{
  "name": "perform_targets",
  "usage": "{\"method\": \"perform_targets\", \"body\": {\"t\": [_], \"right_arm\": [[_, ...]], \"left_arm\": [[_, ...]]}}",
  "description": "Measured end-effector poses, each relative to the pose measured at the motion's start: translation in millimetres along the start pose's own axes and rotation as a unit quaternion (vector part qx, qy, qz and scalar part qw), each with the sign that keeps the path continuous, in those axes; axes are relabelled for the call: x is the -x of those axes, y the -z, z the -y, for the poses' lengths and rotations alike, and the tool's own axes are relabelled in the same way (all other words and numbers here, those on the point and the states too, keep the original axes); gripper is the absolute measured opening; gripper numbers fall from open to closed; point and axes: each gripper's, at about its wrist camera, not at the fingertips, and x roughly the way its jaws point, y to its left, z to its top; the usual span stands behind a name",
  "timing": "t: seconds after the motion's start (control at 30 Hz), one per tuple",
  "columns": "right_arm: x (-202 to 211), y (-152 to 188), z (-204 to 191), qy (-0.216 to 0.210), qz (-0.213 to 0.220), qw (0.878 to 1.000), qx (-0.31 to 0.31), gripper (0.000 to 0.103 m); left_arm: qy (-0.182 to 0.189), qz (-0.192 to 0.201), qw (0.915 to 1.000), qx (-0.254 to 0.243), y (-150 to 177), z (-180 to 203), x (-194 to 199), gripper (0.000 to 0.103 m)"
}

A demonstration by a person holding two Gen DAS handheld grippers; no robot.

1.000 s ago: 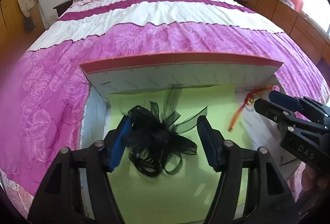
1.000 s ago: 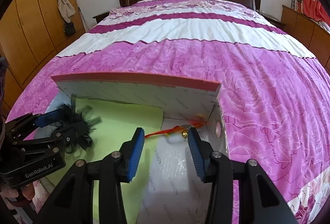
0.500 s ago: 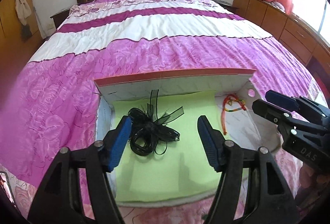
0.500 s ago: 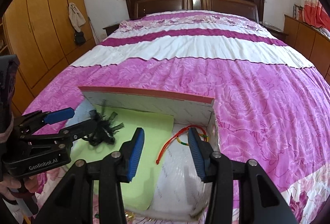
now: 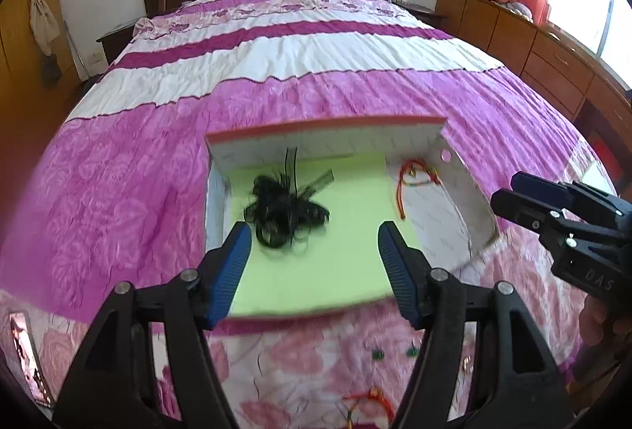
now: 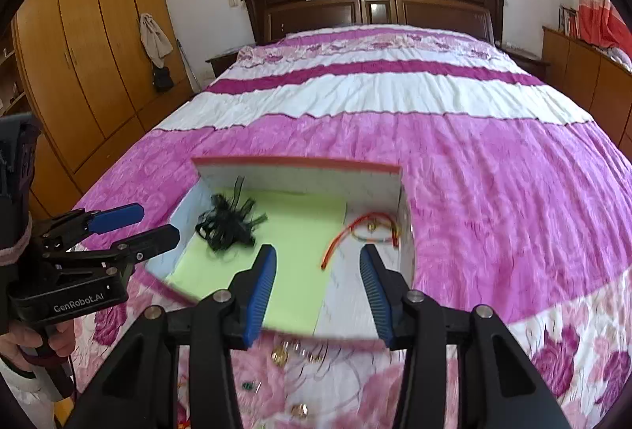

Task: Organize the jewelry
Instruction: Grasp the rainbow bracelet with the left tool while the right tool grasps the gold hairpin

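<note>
Both tools level, jaws wide, empty: left tool (image 5: 314, 263) and right tool (image 6: 318, 281) low centre, before shallow white cardboard box (image 6: 296, 178).

Pink bed (image 5: 138, 200), open box (image 5: 470, 200), loose trinkets (image 6: 280, 352).

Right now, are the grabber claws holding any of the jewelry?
No. The left gripper and right gripper are both open and empty. The black hair bow and red string bracelet lie loose in the box.
</note>
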Motion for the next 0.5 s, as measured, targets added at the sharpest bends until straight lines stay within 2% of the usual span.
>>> {"method": "perform_targets", "body": {"t": [0.13,0.5], "right_arm": [[8,13,1,-0.005,-0.017,1.000,-0.014,0.047],[12,64,13,-0.002,-0.107,0.992,-0.066,0.047]], "left_arm": [[0.006,-0.009,0.9999,0.000,13,4,8,0.059],[0.019,-0.037,0.9991,0.009,53,11,20,0.059]]}}
